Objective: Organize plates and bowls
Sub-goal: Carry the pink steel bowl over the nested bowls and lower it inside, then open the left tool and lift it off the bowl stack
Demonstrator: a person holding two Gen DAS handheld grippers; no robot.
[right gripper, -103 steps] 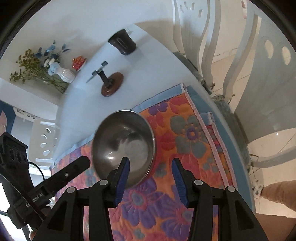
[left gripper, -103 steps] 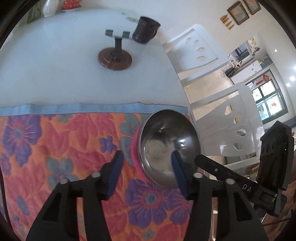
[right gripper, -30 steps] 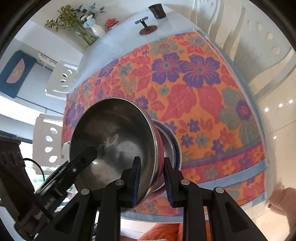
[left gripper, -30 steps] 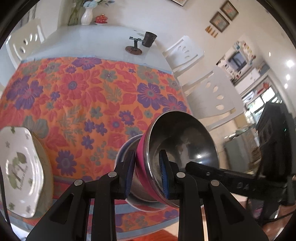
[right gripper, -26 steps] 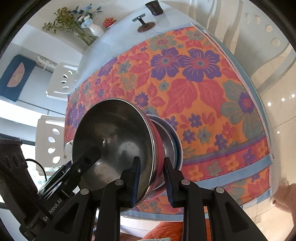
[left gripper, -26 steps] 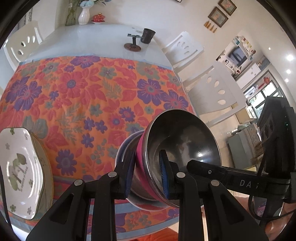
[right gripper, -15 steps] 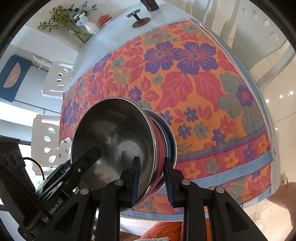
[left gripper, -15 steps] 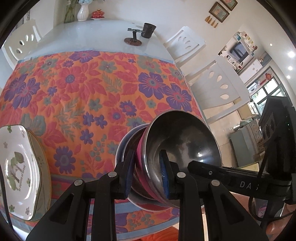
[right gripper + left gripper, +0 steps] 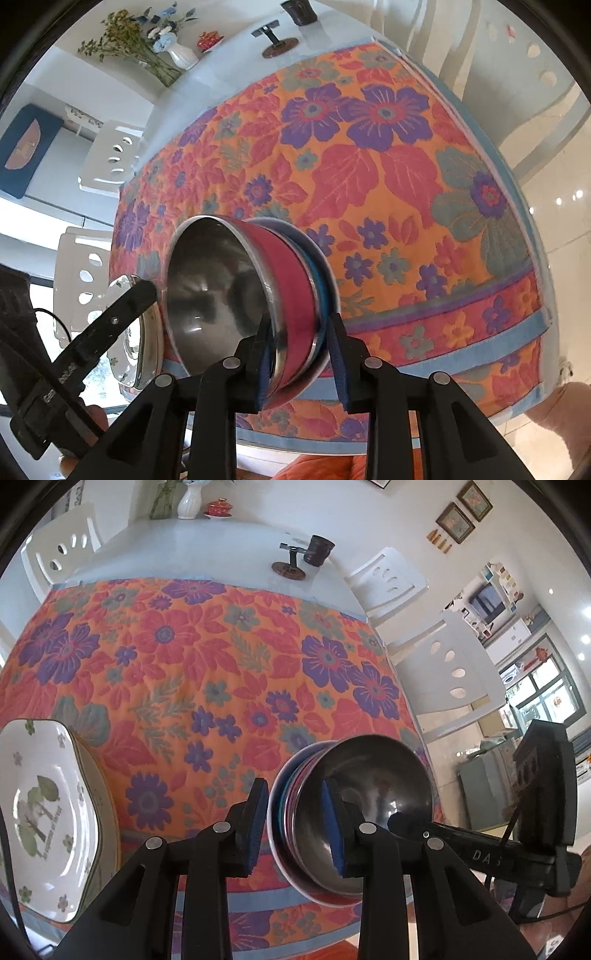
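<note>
Left hand-held gripper [image 9: 293, 821]: fingers apart, straddling rim of pink steel bowl [image 9: 373, 808], which sits nested in bowl stack [image 9: 319, 280] at near counter edge. Right hand-held gripper [image 9: 299, 363]: likewise apart across opposite rim. Flowered plate [image 9: 44, 812] near left. Dark cup [image 9: 318, 550] far

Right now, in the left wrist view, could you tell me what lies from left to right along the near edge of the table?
White leaf-patterned plate → left gripper → stacked steel bowls → right gripper's arm.
</note>
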